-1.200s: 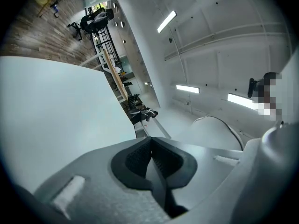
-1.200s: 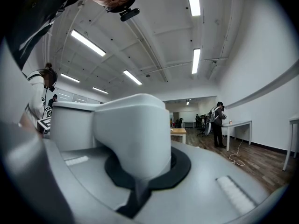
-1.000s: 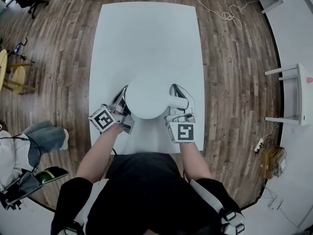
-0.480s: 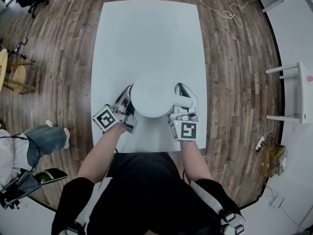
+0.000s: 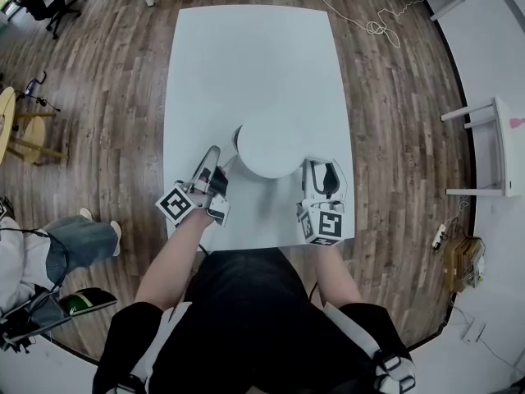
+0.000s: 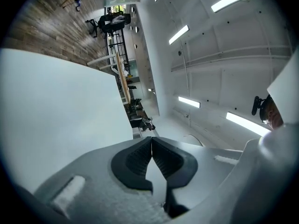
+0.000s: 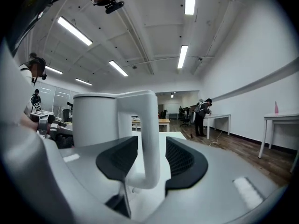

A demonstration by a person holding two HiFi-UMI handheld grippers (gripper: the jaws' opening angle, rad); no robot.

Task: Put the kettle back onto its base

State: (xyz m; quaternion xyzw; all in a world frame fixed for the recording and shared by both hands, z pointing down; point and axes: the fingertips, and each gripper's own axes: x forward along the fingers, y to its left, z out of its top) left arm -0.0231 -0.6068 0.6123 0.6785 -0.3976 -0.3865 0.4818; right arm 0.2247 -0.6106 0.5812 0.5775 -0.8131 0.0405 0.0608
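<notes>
On the white table (image 5: 246, 56), near half, roughly mid-width: white kettle (image 5: 267, 142). It stands upright, long axis vertical, lid up. Can't tell from any view whether the base is under it. The handle (image 7: 149, 139) runs vertically down the body's side and faces back toward the person's right, straight at the right gripper.

Right gripper (image 5: 326, 175): sits just off the kettle's near-right side and points away from the person, about level. Right gripper view shows the handle standing between the jaws of the right gripper (image 7: 152, 146). The jaws have just been opening and now stand wide. There is a clear gap between the handle and the right-hand pad (image 7: 182, 160), so nothing is clamped. The forearm comes straight forward from the torso over the near table edge.

Left gripper (image 5: 220, 161): angled in from the near left, tips just beside the kettle's left flank; contact not clear from the head view. Left gripper view is rolled, with the table tilted to frame-left. Pads of the left gripper (image 6: 152, 141) are pressed together at the tips with nothing between them. The left forearm is bare and reaches diagonally forward.
</notes>
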